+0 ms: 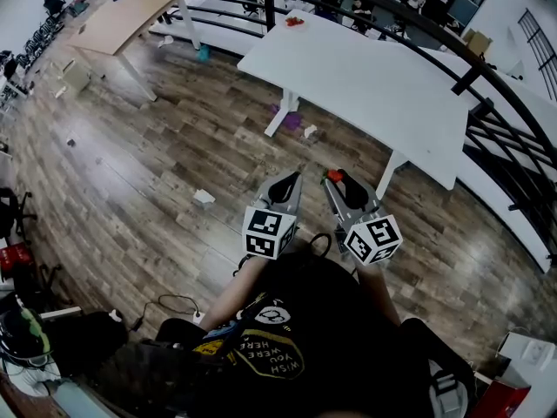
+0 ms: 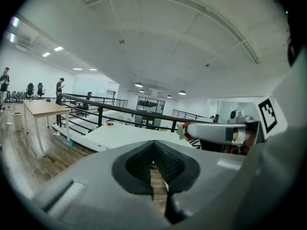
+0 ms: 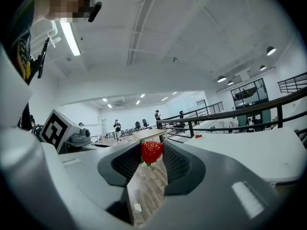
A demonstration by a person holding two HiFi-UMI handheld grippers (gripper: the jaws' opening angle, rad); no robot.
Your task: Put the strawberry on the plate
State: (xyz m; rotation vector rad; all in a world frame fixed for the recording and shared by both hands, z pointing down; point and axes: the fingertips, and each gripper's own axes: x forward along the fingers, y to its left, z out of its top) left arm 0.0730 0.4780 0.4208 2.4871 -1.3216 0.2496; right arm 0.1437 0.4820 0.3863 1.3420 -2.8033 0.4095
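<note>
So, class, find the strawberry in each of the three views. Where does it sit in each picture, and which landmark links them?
Head view: the strawberry is just right of centre, at the tip of the right gripper.
Left gripper view: strawberry right of centre, at that gripper's tip.
Right gripper view: strawberry in the centre, between the jaws.
Shared landmark: the white table.

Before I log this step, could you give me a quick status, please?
Left gripper shut, empty. Right gripper shut on strawberry. Plate far off on white table; no obstacle seen.
</note>
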